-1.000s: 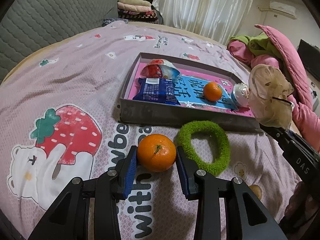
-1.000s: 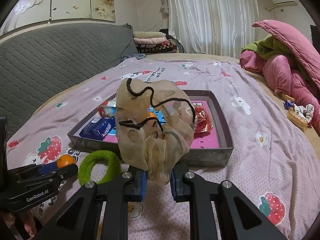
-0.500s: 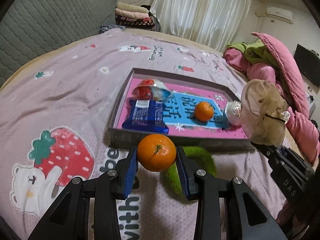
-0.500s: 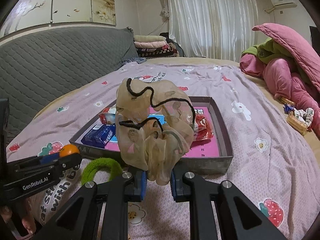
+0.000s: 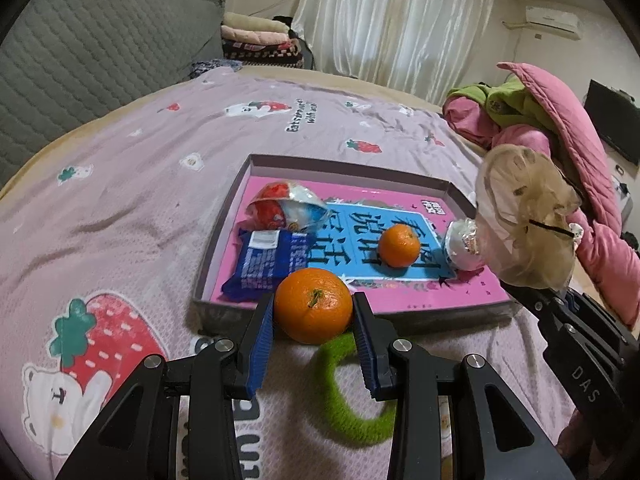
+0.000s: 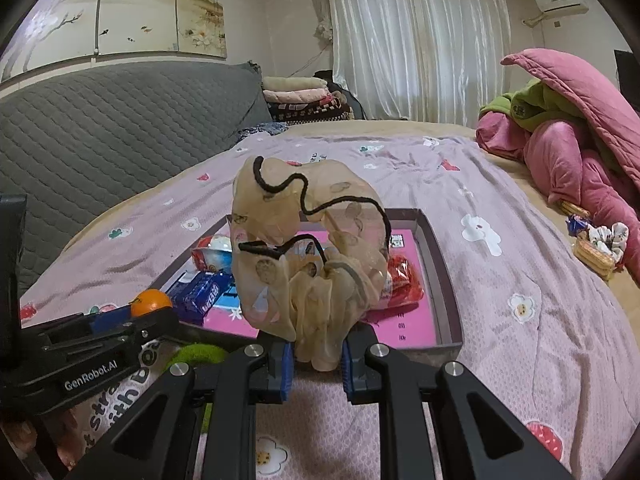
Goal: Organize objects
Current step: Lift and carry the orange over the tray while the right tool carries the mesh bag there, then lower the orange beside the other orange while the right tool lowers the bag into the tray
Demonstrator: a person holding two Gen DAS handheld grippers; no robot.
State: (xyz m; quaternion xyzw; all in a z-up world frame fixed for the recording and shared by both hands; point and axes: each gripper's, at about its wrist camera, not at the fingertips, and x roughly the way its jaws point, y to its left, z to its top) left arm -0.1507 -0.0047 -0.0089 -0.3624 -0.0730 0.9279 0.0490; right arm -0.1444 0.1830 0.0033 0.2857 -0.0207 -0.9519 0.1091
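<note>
My left gripper (image 5: 313,314) is shut on an orange tangerine (image 5: 313,305) and holds it above the near edge of a grey shallow box (image 5: 224,216) with a pink bottom. The box holds a second tangerine (image 5: 399,245), a blue snack pack (image 5: 267,264), a red and white packet (image 5: 286,210) and a foil-wrapped item (image 5: 462,245). My right gripper (image 6: 316,354) is shut on a beige sheer scrunchie (image 6: 308,256) and holds it up in front of the box (image 6: 438,260). A green fuzzy ring (image 5: 348,396) lies on the bed under my left gripper.
The bed has a purple strawberry-print sheet (image 5: 120,168). Pink and green quilts (image 6: 568,128) are piled at the right. A small basket of snacks (image 6: 596,246) sits at the bed's right edge. A grey padded headboard (image 6: 120,120) stands at the left.
My left gripper has lifted the tangerine off the sheet and carried it forward to the box's near edge. My right gripper has moved a little closer to the box with the scrunchie.
</note>
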